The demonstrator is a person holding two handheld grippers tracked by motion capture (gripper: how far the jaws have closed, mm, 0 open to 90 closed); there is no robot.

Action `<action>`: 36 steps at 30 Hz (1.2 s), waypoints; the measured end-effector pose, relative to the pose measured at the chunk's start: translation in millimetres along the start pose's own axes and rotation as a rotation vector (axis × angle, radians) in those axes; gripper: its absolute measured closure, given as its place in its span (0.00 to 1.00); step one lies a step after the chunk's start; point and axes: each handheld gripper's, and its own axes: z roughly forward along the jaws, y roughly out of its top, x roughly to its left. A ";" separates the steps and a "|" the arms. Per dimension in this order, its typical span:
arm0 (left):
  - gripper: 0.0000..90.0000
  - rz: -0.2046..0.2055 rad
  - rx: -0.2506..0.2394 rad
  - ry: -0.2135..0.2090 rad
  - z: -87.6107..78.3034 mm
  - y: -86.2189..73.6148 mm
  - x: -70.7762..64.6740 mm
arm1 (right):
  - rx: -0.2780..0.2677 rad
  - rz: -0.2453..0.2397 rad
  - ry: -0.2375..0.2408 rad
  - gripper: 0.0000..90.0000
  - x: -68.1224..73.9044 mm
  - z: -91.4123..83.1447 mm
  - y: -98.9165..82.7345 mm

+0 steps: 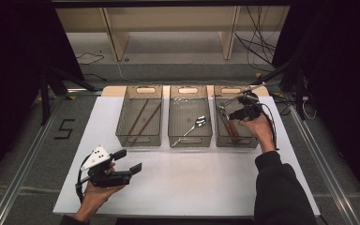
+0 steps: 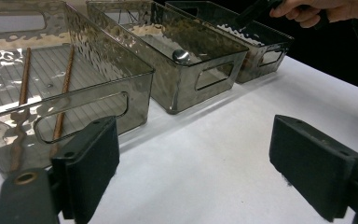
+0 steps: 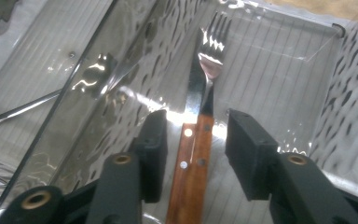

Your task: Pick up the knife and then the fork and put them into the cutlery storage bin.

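Three smoke-grey translucent plastic bins with a rippled, finely ribbed surface (image 1: 190, 136) stand on a plain white table top (image 1: 192, 178). Left of the middle bin, two reddish-brown wooden chopsticks (image 2: 65, 88). In the middle bin, a shiny silver metal spoon (image 1: 194, 125). In the bin right of it, a silver-tined fork with a warm orange-brown wooden handle and pale rivets (image 3: 196, 154). The matt black right gripper (image 3: 196, 140) and black left gripper with a pale grey plate (image 1: 130, 161) have brass-coloured pivot rings.
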 end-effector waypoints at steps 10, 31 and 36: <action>0.17 -0.001 0.003 0.000 0.4 -0.1 -0.2 | -0.051 -0.028 0.035 0.50 6.7 -12.9 -4.0; 0.17 -0.011 0.005 -0.005 0.7 -0.2 -0.1 | -0.221 -0.127 0.151 0.31 54.2 -47.5 -36.2; 0.17 -0.015 0.005 -0.005 1.0 -0.3 -0.3 | -0.247 -0.139 0.173 0.30 62.0 -52.3 -45.6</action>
